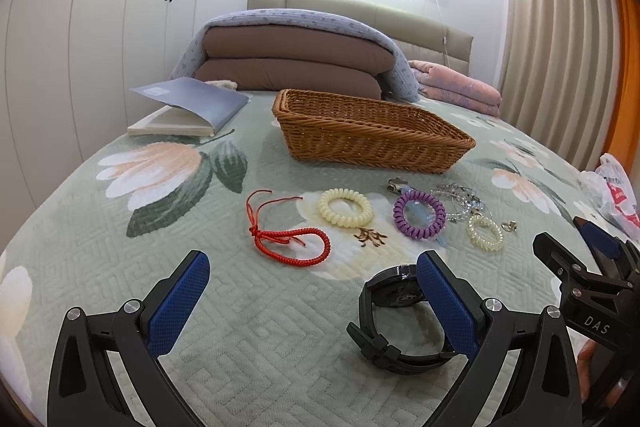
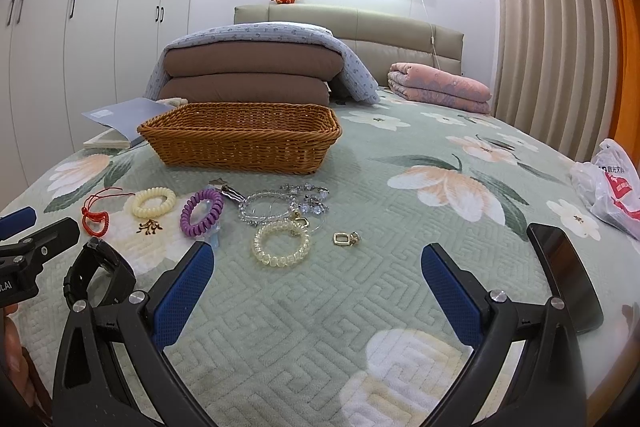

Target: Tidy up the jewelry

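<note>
A: The left gripper (image 1: 316,277) hangs low over the bedspread (image 1: 260,327) with its jaws spread wide and nothing between them. The right gripper (image 2: 318,269) is the same: parted, empty, above bare quilt.

B: What lies closest to them?

A: A black wristwatch (image 1: 394,319) stands on its strap just beside the left gripper's right finger, partly behind it; whether they touch I cannot tell. In the right view a dark phone (image 2: 568,279) lies beside that gripper's right finger.

B: And the jewelry?

A: In a loose row a little further out. From the left: a red braided cord bracelet (image 1: 288,235), a cream coil hair tie (image 1: 345,207), a purple coil hair tie (image 1: 419,215) lying over a pale blue piece, then a clear coil hair tie (image 2: 281,244). A small gold pendant (image 2: 346,238) sits just beside the clear one. Behind them are a clear bead bracelet (image 2: 266,207), a tangle of crystal pieces, and a silver hair clip (image 2: 224,189).

B: Beyond that?

A: A wicker basket (image 1: 368,135) stands behind the row, a book (image 1: 188,111) to its left. Far right, a plastic bag (image 2: 608,183). At the headboard, folded blankets (image 2: 252,75).
</note>
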`<state>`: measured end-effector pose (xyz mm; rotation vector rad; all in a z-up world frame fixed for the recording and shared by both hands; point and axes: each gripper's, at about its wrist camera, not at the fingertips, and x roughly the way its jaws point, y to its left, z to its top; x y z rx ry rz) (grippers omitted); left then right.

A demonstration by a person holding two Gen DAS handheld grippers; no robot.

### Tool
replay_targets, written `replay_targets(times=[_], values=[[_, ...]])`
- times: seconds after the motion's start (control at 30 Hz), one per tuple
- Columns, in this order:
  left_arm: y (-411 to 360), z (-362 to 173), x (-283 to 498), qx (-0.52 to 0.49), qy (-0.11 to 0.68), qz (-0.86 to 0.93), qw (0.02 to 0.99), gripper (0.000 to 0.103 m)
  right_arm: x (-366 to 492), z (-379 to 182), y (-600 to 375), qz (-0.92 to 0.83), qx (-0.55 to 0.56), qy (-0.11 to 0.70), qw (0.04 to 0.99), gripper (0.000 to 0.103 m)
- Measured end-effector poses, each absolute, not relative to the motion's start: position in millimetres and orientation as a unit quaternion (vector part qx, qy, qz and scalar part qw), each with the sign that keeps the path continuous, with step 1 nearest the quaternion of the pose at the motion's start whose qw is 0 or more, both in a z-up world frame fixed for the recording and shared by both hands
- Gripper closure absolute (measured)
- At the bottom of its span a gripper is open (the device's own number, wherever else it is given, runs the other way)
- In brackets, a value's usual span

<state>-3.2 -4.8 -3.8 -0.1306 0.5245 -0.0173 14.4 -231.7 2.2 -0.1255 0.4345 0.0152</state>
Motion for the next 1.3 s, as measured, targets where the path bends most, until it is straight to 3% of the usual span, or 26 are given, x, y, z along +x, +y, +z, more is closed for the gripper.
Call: replay_targets(times=[1.3], values=[[-8.3,-5.5,-4.0,-0.066,0.258,-0.010,0.964,0.000,14.9,-0.1,-232.7,0.008,-0.061,0.220,0.974,0.000]])
